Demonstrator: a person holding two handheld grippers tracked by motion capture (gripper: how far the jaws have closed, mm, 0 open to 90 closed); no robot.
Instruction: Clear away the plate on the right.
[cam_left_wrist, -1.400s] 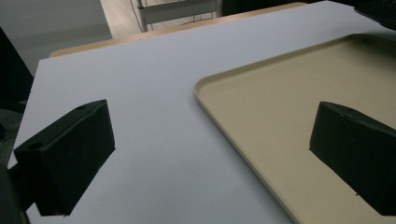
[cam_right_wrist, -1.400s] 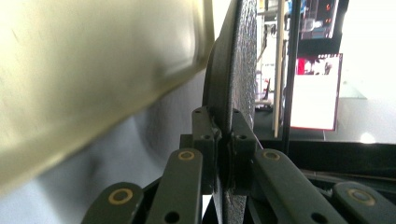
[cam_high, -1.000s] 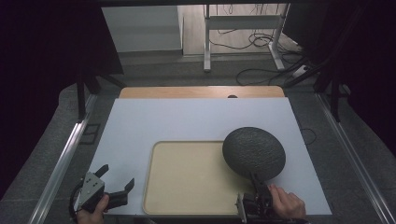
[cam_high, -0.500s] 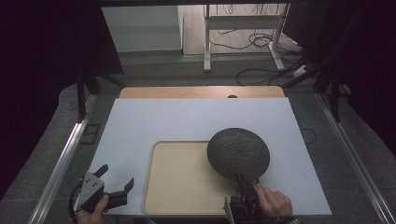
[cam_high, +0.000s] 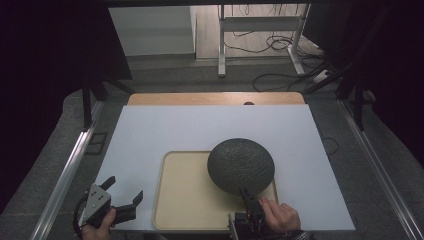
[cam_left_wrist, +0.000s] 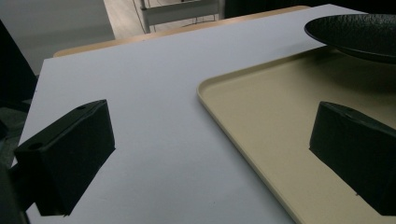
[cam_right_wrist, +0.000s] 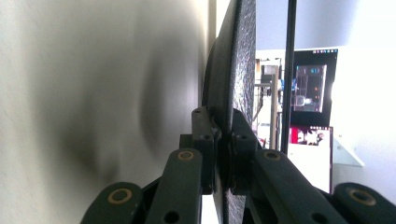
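A: High view: where is the plate (cam_high: 241, 166) against the tray (cam_high: 185, 200)?

B: The dark plate is over the tray's far right part, and its right rim hangs out past the tray's edge, above the worktop (cam_high: 200, 125). The right claw (cam_high: 248, 196) pinches its near rim; in the right gripper view the jaws press on both faces of the rim.

A: And the left claw (cam_high: 122, 192)?

B: It is spread and holds nothing, just beside the tray's left edge, well apart from the plate.

A: So which way must the plate go?

B: I think to the left and toward the person, because the tray's middle lies on that side of the right claw.
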